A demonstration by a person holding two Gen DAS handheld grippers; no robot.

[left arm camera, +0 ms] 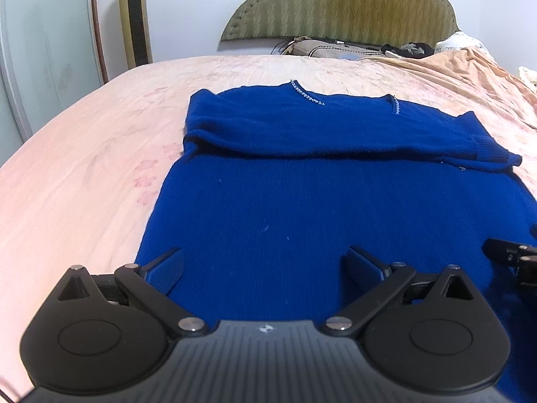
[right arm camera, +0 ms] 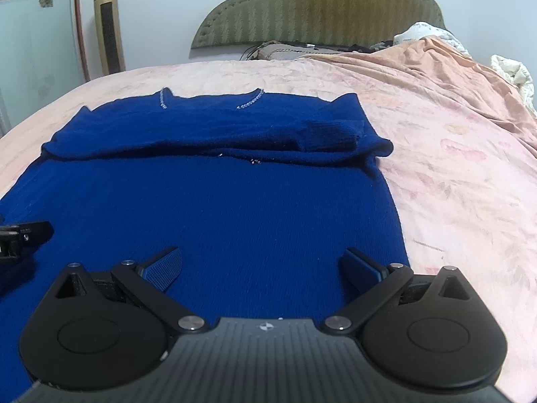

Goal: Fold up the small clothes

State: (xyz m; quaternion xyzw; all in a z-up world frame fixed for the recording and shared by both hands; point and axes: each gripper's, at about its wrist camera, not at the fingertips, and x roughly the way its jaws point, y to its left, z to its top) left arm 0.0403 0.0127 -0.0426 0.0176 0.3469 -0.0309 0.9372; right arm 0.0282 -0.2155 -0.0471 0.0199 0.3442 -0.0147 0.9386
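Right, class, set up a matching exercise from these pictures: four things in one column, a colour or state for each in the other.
Things:
1. sweater
2. bedsheet
3. headboard
4. left gripper

Descriptions:
A. olive green, padded
B. open, over the hem end
C. pale pink, floral
D. royal blue, sleeves folded across

Pairs: 1-D, 2-C, 3-A, 4-B

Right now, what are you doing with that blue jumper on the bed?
A person is folding the jumper with two tongs, one in each hand. It lies flat on the pink bed, and its sleeves are already folded across the chest. The left tongs and the right tongs are both open and hold nothing, near the bottom hem. The bottom half is not folded up yet; that probably comes next.
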